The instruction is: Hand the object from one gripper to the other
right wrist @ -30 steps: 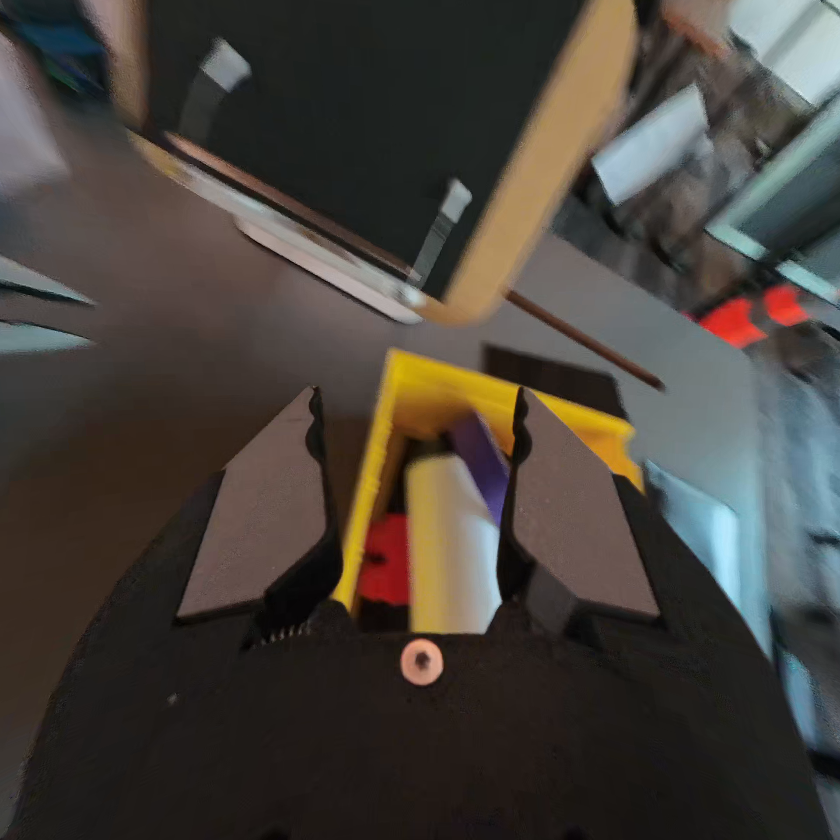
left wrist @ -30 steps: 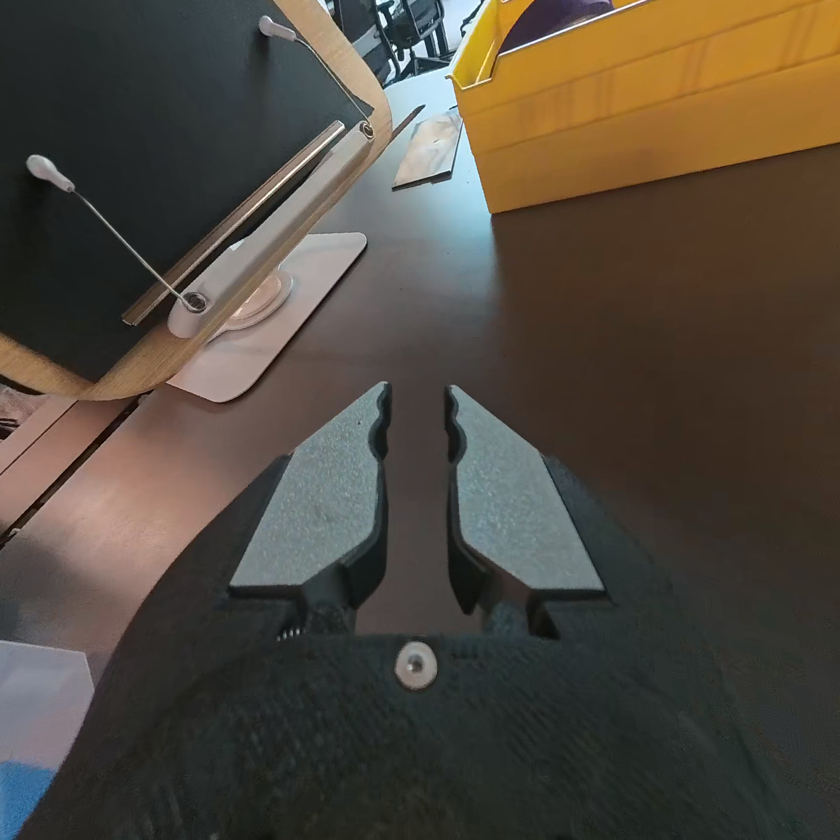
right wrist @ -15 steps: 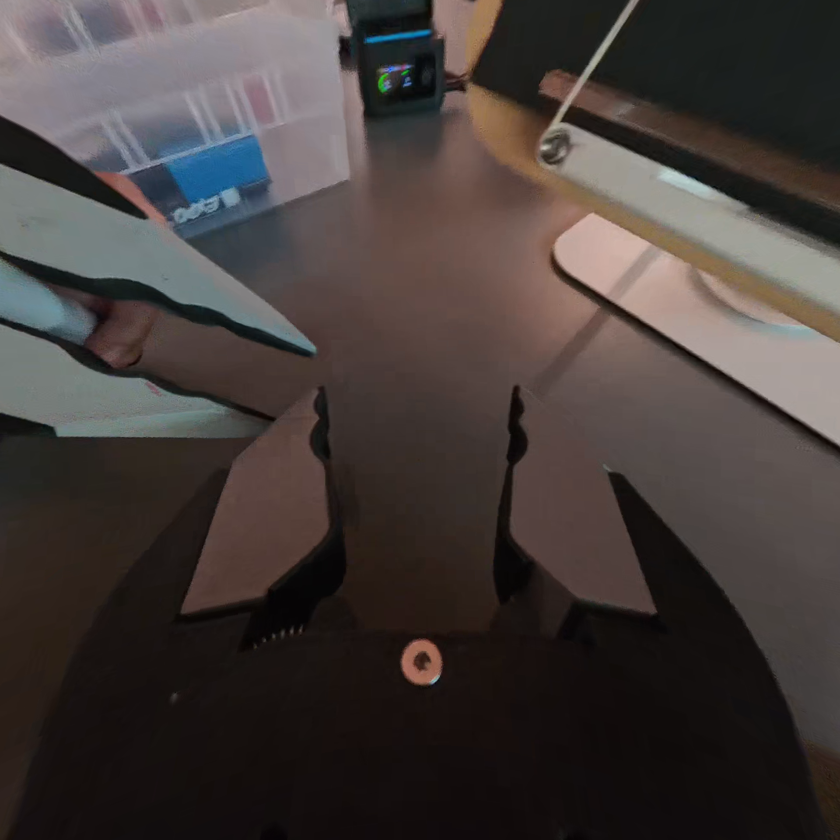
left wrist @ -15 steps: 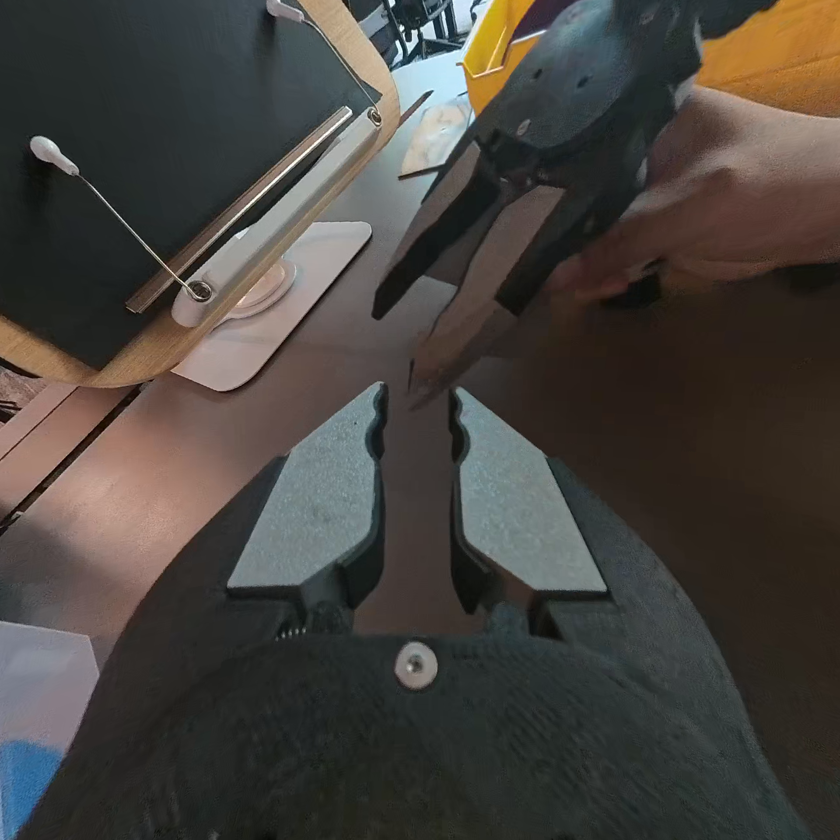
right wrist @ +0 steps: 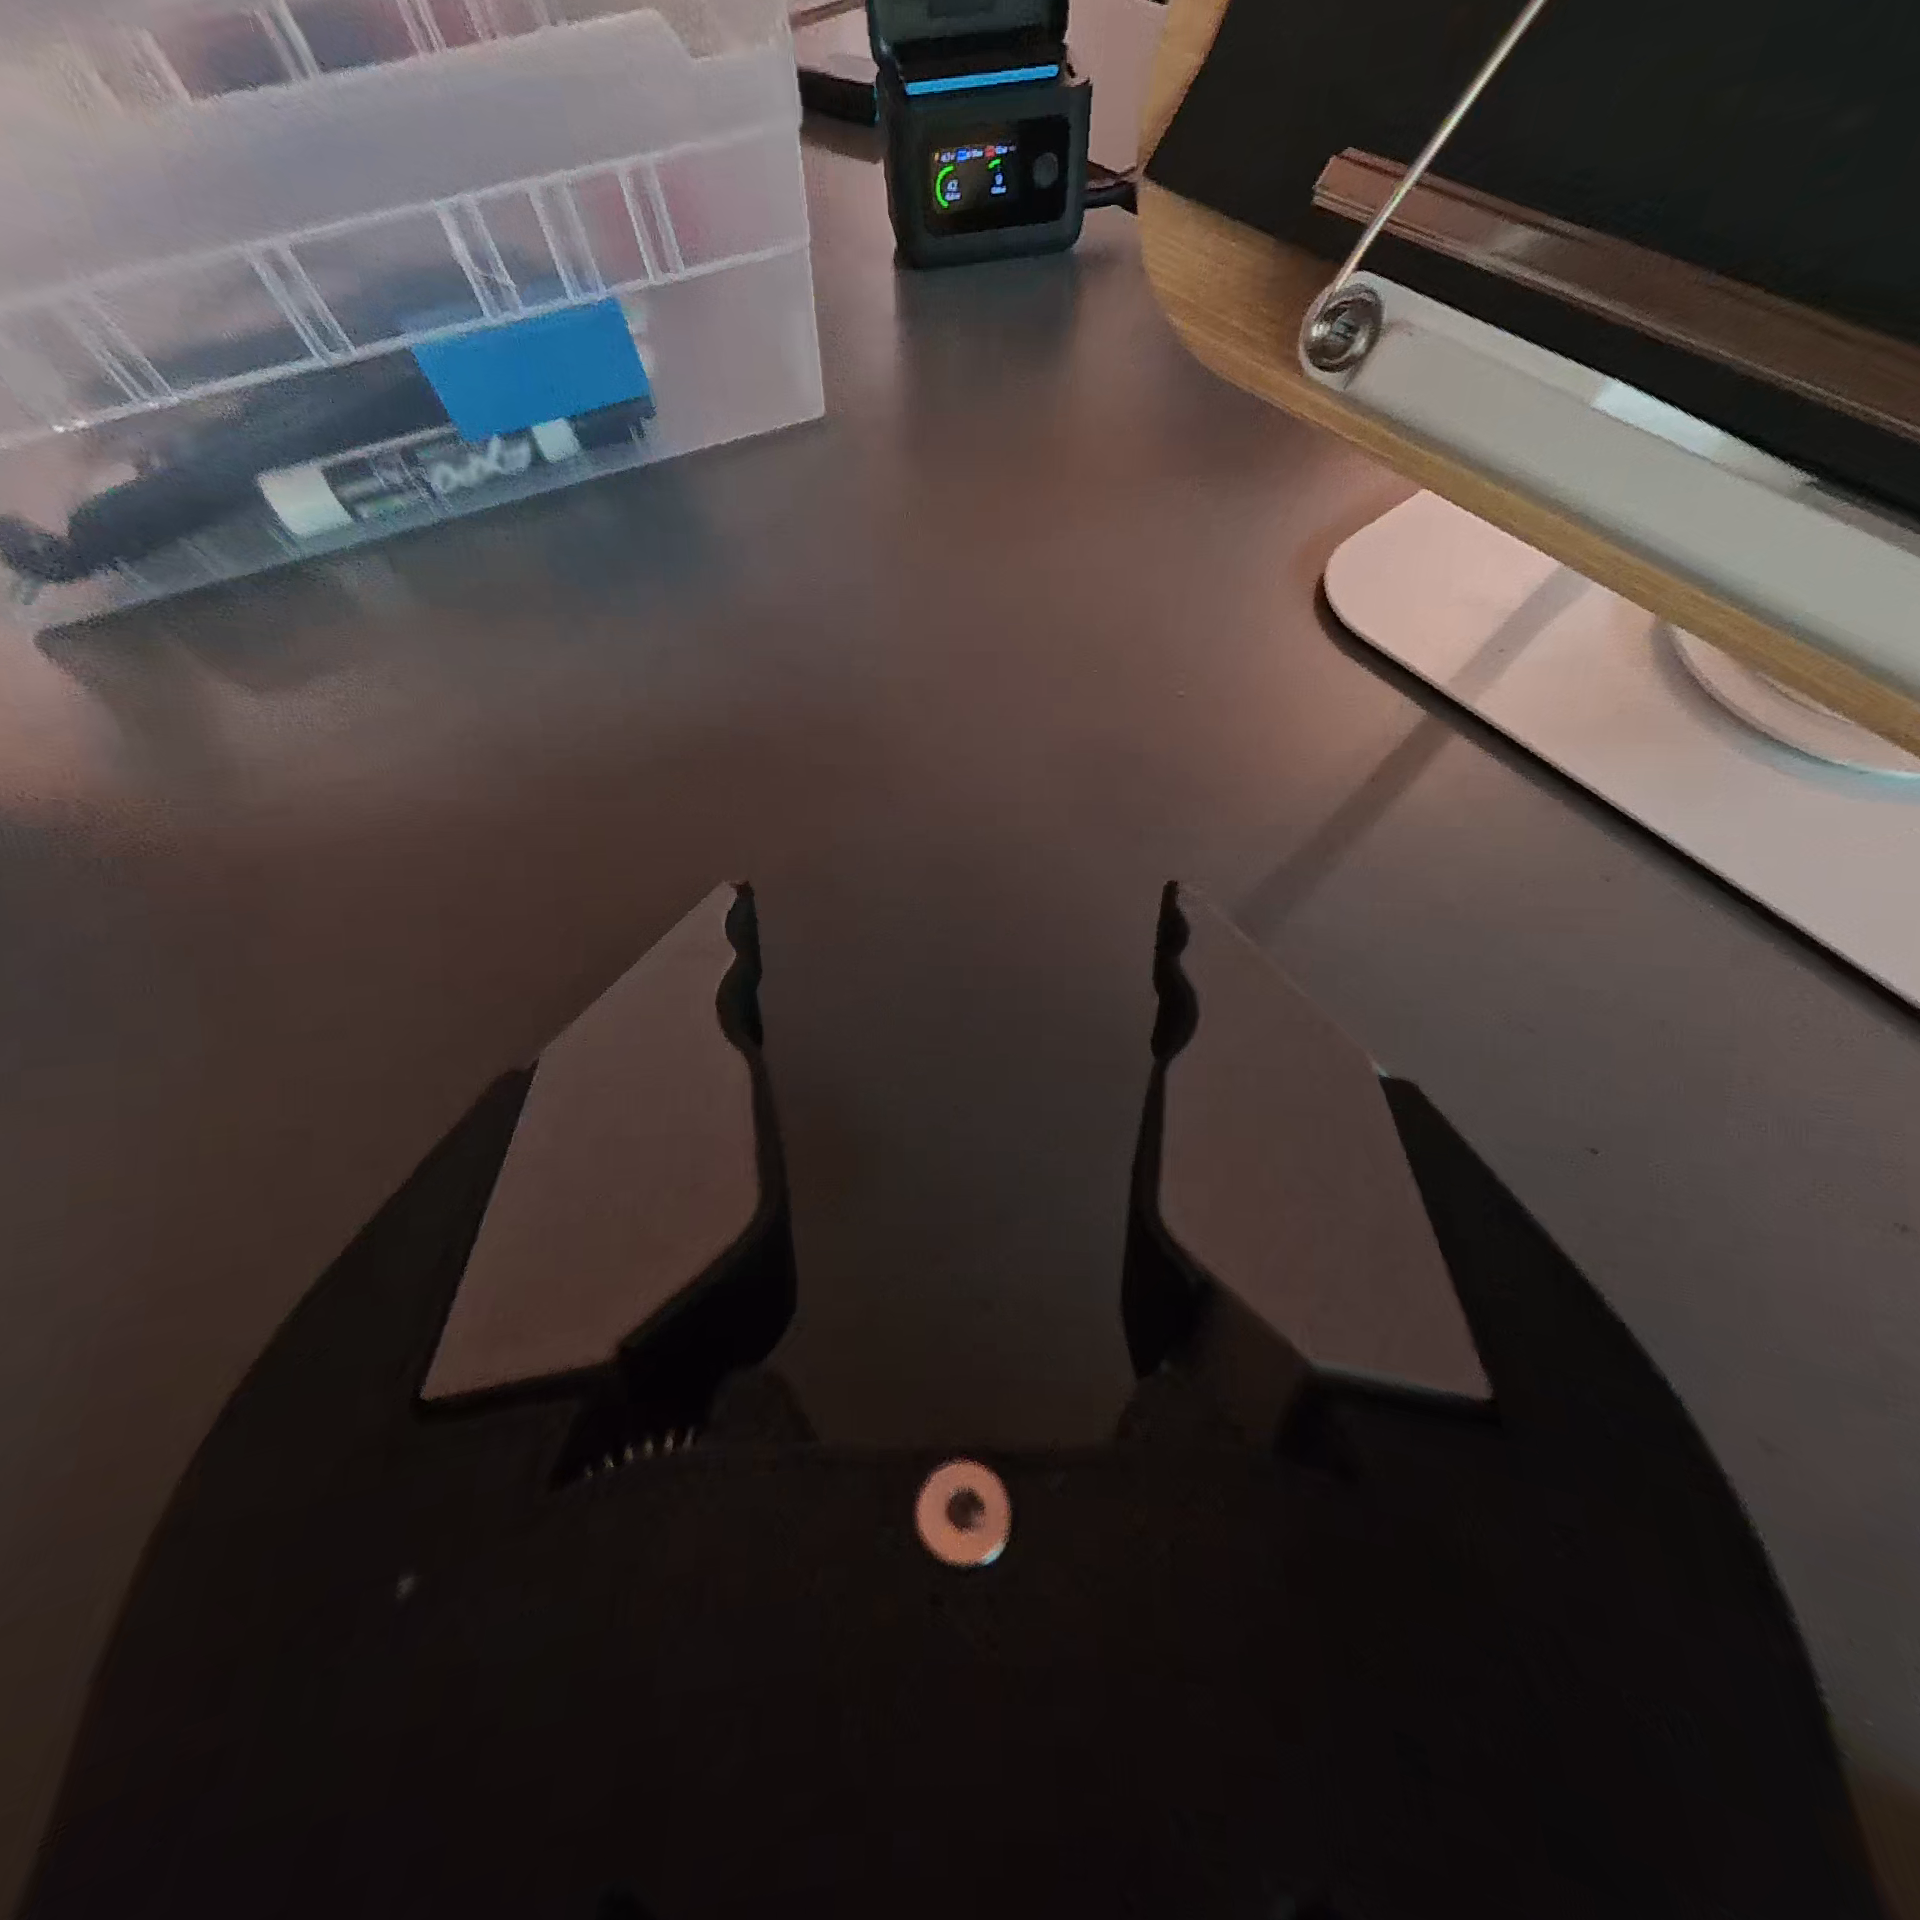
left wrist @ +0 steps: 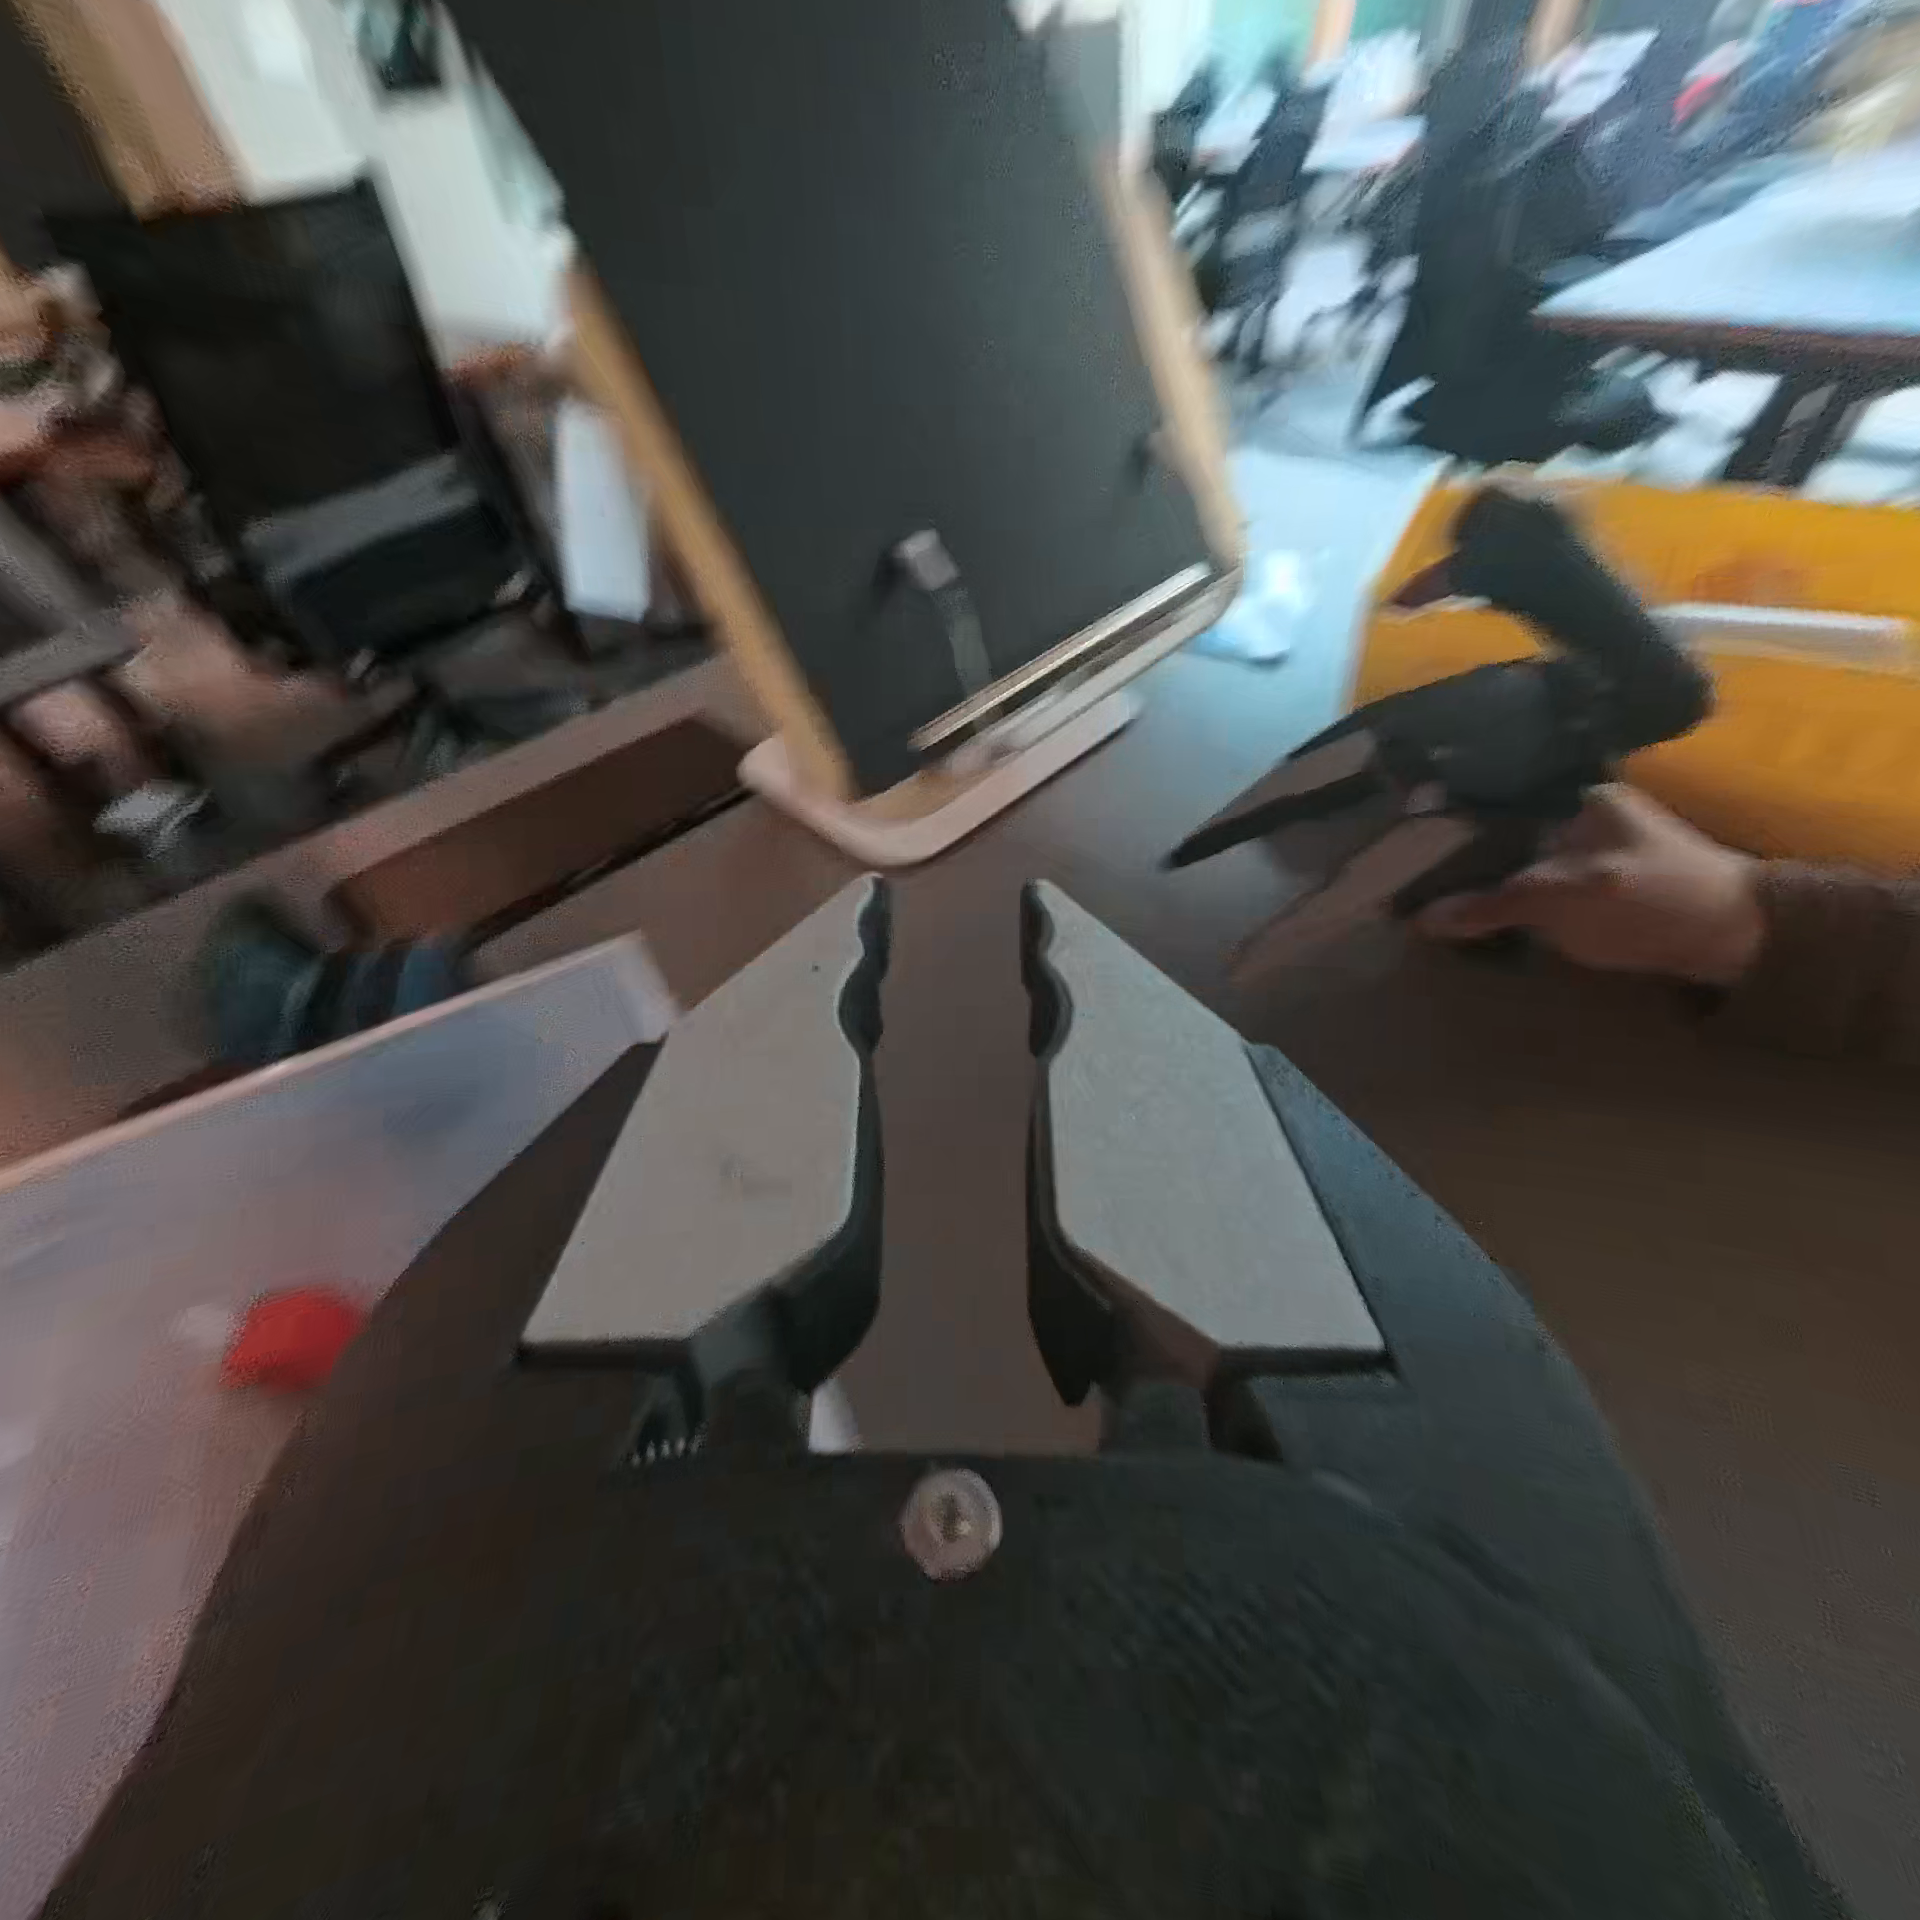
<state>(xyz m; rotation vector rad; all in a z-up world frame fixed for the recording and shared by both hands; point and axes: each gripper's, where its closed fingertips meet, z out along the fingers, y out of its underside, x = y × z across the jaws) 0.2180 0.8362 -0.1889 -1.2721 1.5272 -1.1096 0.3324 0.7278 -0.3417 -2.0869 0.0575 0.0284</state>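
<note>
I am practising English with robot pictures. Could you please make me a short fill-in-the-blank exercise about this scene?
1. Both the left gripper and the right gripper hold ____.
2. The bin behind the right gripper is ____ in colour.
3. The blue label sits on the clear ____ box.

Missing words: nothing; yellow; plastic

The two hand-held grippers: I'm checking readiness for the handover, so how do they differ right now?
The right hand-held gripper gapes wide; the left hand-held gripper is only narrowly open. The right faces a clear plastic organiser, the left a tilted board stand. Both are empty.
</note>
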